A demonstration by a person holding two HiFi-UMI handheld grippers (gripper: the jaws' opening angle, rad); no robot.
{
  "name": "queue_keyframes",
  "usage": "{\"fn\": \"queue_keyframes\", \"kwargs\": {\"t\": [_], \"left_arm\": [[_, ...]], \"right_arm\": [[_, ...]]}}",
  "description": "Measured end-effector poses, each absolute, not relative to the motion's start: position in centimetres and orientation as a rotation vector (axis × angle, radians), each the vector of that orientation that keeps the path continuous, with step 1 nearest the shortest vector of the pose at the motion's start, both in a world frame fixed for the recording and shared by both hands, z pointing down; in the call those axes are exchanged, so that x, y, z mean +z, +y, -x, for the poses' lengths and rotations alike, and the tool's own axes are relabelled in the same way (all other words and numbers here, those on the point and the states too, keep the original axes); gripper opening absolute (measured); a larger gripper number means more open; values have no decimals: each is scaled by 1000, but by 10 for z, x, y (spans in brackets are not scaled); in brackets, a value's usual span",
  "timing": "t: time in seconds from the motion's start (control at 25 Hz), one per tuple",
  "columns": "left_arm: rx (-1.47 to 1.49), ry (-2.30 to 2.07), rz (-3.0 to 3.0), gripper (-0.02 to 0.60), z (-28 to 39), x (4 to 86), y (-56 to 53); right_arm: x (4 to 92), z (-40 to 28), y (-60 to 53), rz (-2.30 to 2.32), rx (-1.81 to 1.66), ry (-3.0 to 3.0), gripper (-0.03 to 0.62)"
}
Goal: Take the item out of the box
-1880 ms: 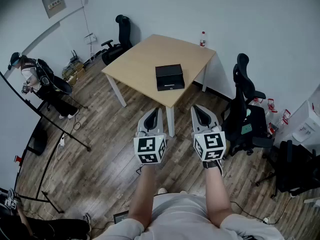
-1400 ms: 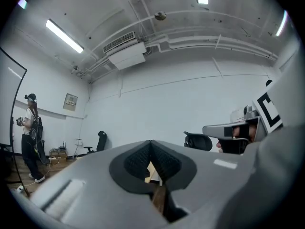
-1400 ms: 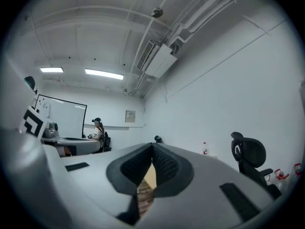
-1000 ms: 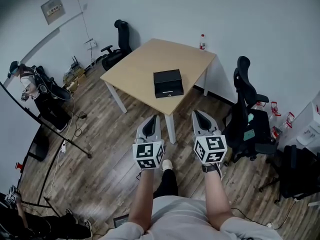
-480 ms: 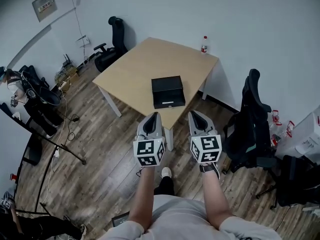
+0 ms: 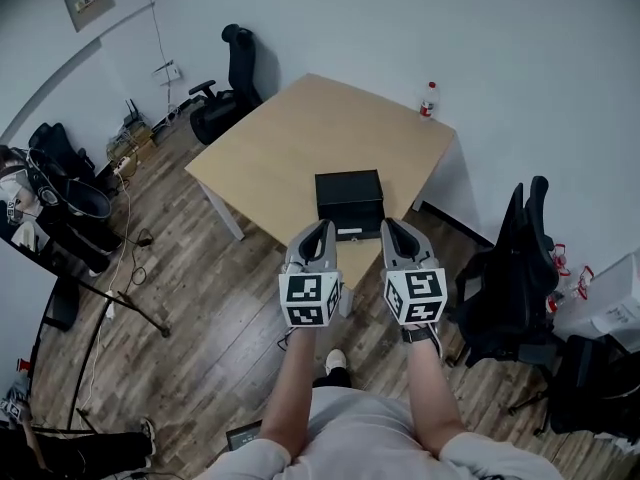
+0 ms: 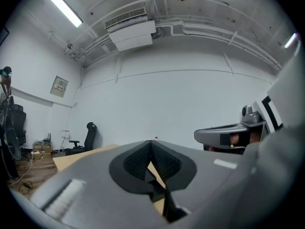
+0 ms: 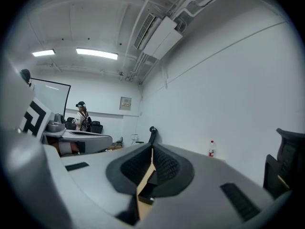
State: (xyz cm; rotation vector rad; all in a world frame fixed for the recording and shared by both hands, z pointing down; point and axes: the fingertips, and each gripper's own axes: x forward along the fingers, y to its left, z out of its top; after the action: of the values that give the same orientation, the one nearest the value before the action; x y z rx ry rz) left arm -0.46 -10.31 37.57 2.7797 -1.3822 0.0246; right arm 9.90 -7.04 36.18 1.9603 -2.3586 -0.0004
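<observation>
A black box with its lid down sits near the front edge of a light wooden table. My left gripper and right gripper are held side by side just short of the table's front edge, pointing at the box and not touching it. Both are shut with nothing between the jaws. In the left gripper view the left gripper's tips meet in front of the tabletop. In the right gripper view the right gripper's tips meet too, and a sliver of the box shows behind them.
A plastic bottle stands at the table's far right corner. Black office chairs are at the far left and to my right. A person with gear stands at the left, near cables on the wood floor.
The table and box have come nearer as I walked toward them. Both grippers now reach the table's front edge, still shut.
</observation>
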Motion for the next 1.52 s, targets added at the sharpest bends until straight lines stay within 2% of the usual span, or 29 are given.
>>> {"fn": "queue_keyframes", "kwargs": {"t": [0.36, 0.72, 1.04, 1.52], "left_arm": [[9, -1369, -2833, 6, 5, 370, -191], [8, -1380, -2768, 6, 27, 392, -246], [42, -1276, -2787, 6, 1, 421, -272], [116, -1199, -2728, 6, -36, 471, -318]], "right_arm": [[361, -99, -165, -1992, -4, -2356, 14], [384, -83, -207, -1928, 16, -2337, 14], [414, -106, -238, -1888, 102, -2282, 14], [493, -118, -280, -1534, 220, -2252, 15]]}}
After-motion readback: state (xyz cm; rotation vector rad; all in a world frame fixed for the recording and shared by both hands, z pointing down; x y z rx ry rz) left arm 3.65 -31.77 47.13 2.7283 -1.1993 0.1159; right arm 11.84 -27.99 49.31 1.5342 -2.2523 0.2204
